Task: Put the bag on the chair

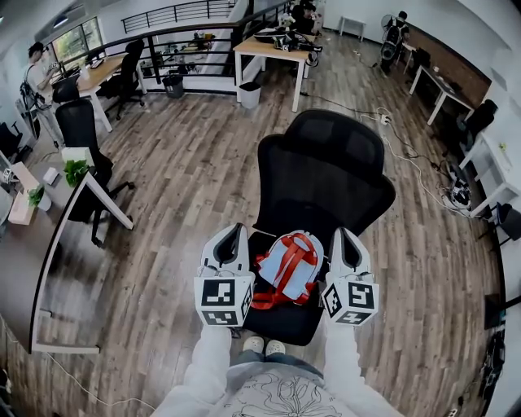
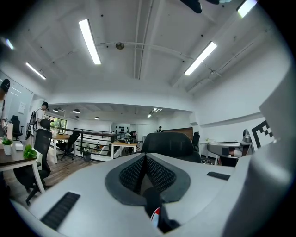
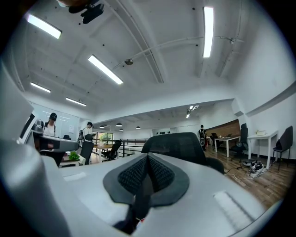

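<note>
While the person is standing at the front edge of the black mesh chair (image 1: pixel 326 175), both grippers are pinching the bag (image 1: pixel 286 265) by its straps. The left gripper (image 1: pixel 234 238) is pressing its pads together on a dark strap (image 2: pixel 151 200), with a scrap of red and white peeking out below. The right gripper (image 1: pixel 342 240) is doing the same, its pads closed on another dark strap (image 3: pixel 141 194). The bag, a small pale-blue backpack with red trim, is sitting between the two grippers directly over the seat cushion. I cannot tell from above whether it is already resting on the cushion.

It is looking light and soft to me, so I am guessing it will slump wherever it is let down. The straps are looking like the sensible hold, thin webbing that closed pads can bite on, though the bag may swing under them.

The seat is looking padded and wide enough. Being an office chair on a wood-plank floor (image 1: pixel 179 187), though, it may roll at a nudge. Round about, a worktop (image 1: pixel 41 269) is standing to the left beside small plants (image 1: pixel 75 171). Another worktop (image 1: pixel 264 49) is sitting by a black railing (image 1: pixel 183 15), and cables (image 1: pixel 407 155) are trailing over the floor on the right.
</note>
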Available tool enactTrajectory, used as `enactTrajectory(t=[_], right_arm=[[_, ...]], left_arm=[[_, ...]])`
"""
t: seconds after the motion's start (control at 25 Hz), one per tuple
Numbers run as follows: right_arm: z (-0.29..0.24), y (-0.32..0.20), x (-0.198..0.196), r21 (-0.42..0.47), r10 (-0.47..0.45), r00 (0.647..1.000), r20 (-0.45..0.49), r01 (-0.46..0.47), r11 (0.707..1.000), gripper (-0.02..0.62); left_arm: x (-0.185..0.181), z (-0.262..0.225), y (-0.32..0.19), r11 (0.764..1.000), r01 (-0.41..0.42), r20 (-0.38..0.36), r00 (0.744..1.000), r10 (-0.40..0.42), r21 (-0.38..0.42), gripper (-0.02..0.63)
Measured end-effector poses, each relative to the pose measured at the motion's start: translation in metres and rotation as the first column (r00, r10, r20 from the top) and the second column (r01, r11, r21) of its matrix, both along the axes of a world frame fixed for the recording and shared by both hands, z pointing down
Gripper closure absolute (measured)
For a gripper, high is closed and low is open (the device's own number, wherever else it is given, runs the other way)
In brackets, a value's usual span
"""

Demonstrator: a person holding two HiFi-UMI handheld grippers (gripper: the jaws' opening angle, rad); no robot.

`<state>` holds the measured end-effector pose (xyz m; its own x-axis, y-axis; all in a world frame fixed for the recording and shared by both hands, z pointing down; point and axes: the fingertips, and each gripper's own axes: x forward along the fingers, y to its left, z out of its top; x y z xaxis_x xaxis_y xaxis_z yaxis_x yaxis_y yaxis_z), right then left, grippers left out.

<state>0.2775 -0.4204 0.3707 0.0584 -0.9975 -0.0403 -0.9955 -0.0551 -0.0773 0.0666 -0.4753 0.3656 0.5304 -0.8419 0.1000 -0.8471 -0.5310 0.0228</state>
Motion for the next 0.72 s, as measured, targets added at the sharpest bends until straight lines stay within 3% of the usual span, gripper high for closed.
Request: enactTrajectory(t=[0.72], right_arm=[[-0.0021, -0.0015, 0.0033, 0.004, -0.007, 1.0, -0.001, 0.007, 1.0, 0.584]], left_arm=[[0.002, 0.0001, 0.0023, 1.0, -0.008, 0.012, 1.0, 0.008, 0.005, 0.6]])
